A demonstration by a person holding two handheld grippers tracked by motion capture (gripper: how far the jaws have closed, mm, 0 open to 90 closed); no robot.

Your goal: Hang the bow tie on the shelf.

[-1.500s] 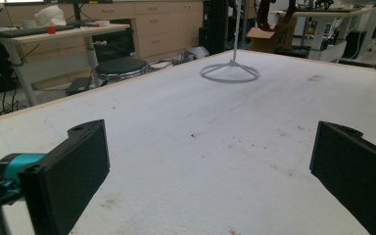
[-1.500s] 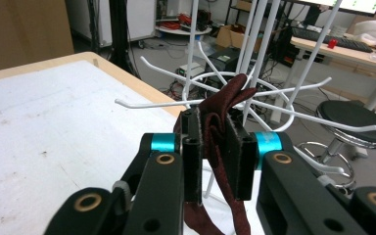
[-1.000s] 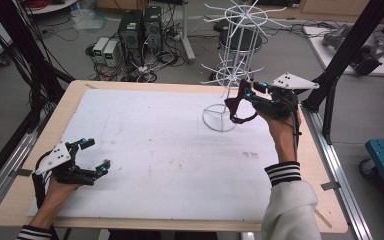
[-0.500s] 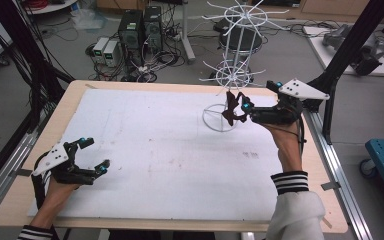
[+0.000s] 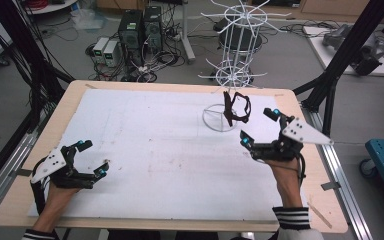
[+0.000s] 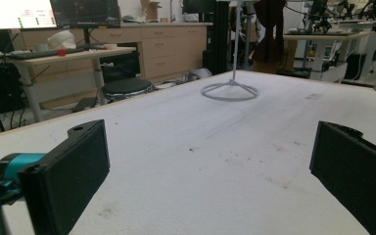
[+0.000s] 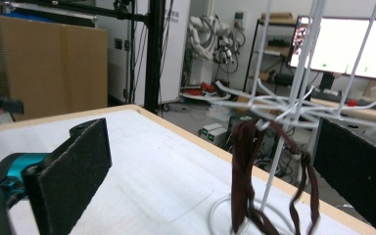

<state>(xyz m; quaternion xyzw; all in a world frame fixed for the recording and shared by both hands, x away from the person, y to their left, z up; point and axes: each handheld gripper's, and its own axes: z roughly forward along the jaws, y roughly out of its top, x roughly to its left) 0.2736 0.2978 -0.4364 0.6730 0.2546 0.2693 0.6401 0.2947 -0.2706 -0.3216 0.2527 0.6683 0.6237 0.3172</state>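
Dark maroon strap (image 5: 236,108), hung on a lower arm of the white wire rack (image 5: 234,75), looks light, limp, snag-prone, best pinched at its upper loop; right gripper (image 5: 258,127) jaws just opened wide, nothing between them, left gripper (image 5: 93,158) wide, empty.

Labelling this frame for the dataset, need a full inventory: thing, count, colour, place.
Wire rack: 1, white, far right part of the table, ring base on the mat.
Strap: 1, dark brown, hanging on a lower arm of the rack, above its base.
Mat: 1, white, covering most of the table top.
Table: 1, light wood, edges showing around the mat.
Computer towers: 2, black, on the floor beyond the table.
Left gripper: 1, black with teal, near left corner, jaws open, nothing between them.
Right gripper: 1, black with teal, right side just short of the strap, jaws open and just opened, nothing between them.
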